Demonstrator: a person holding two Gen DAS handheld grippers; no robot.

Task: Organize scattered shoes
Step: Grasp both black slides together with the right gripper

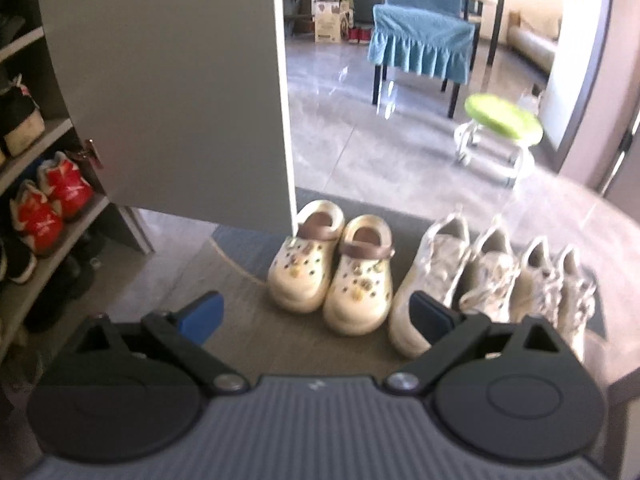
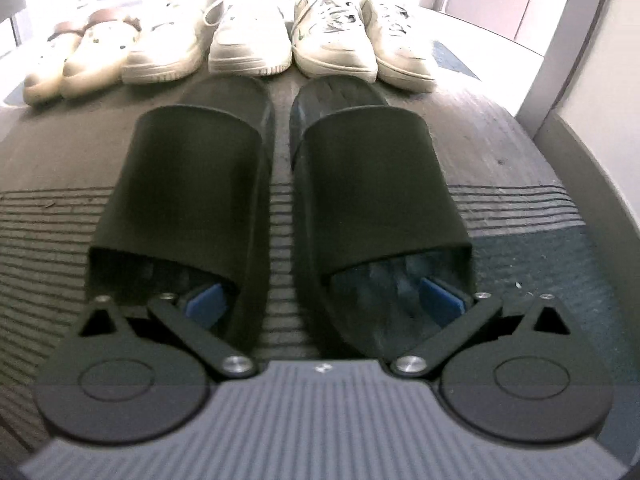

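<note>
Two black slides, one [image 2: 192, 176] beside the other [image 2: 372, 176], lie side by side on a ribbed mat [image 2: 520, 220] right in front of my right gripper [image 2: 322, 302]. That gripper is open, with one blue fingertip [image 2: 204, 304] under the left slide's strap and the other under the right slide's strap. Behind them runs a row of cream clogs [image 2: 80, 60] and white sneakers [image 2: 248, 36]. My left gripper [image 1: 316, 316] is open and empty, hovering in front of the cream clogs [image 1: 328, 268]. To their right stand two pairs of white sneakers [image 1: 496, 280].
A shoe cabinet [image 1: 44, 136] stands at the left with red sneakers [image 1: 48, 204] and dark shoes on its shelves. Its grey door [image 1: 180, 80] hangs open behind the clogs. Further back are a chair with a teal cover [image 1: 420, 36] and a green stool [image 1: 500, 124]. A wall corner [image 2: 580, 80] rises right of the mat.
</note>
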